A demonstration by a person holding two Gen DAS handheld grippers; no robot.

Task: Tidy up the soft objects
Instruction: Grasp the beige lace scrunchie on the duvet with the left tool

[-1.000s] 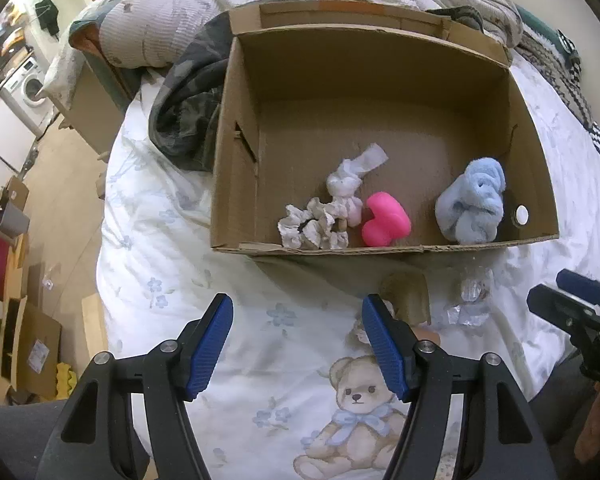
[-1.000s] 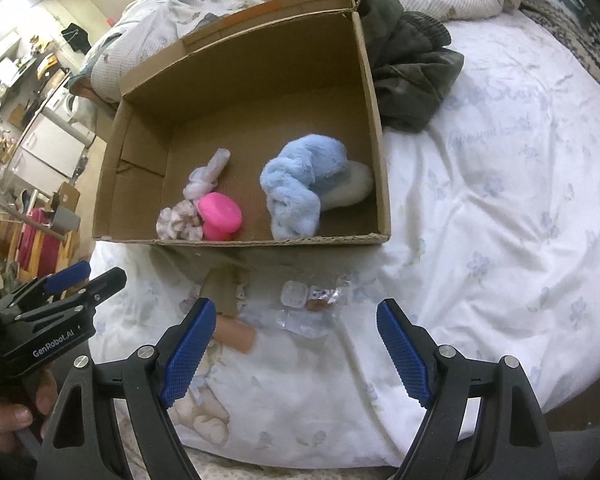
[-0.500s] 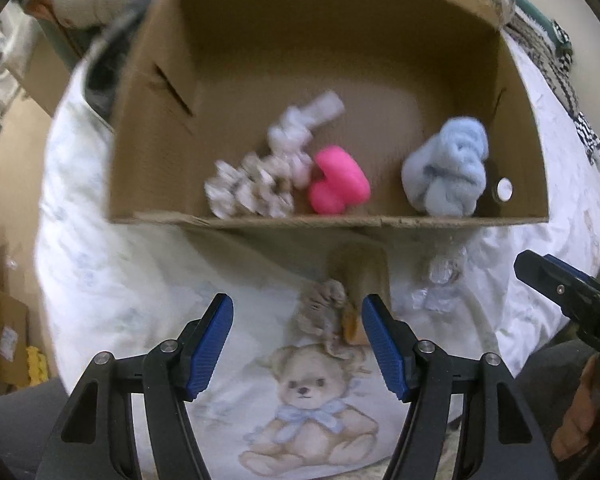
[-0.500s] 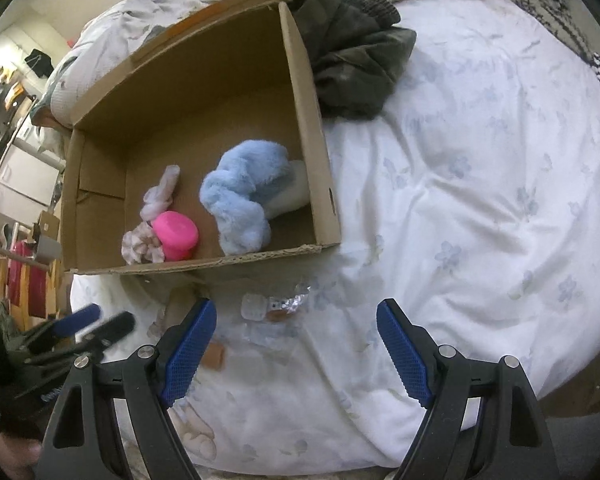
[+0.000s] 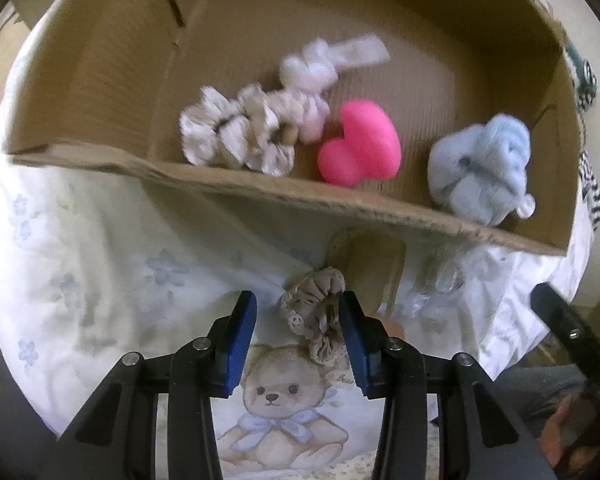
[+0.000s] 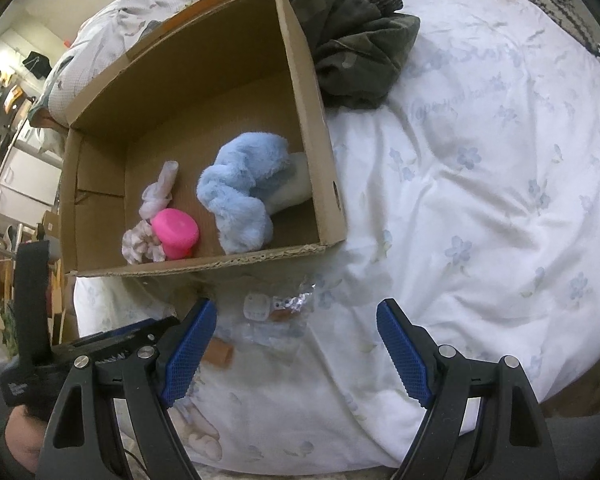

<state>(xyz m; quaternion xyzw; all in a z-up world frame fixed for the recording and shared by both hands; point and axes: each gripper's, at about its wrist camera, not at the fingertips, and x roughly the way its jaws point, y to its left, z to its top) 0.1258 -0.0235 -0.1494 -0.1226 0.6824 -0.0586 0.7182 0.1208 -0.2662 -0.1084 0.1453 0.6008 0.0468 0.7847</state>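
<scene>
Left wrist view: the left gripper (image 5: pixel 296 332) is closing with the beige scrunchie (image 5: pixel 318 316) on the quilt (image 5: pixel 100 260) between its jaws, against the right pad, its length running toward twelve o'clock. The right gripper (image 6: pixel 296 352) stands wide, empty. The box (image 5: pixel 260 188) lies at twelve.

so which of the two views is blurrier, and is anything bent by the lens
Left wrist view: motion-smeared, worst on the cardboard box rim and the white scrunchie. Right wrist view: sharp, blue plush crisp. Both: fisheye bows the box edges, with dark corners.
</scene>
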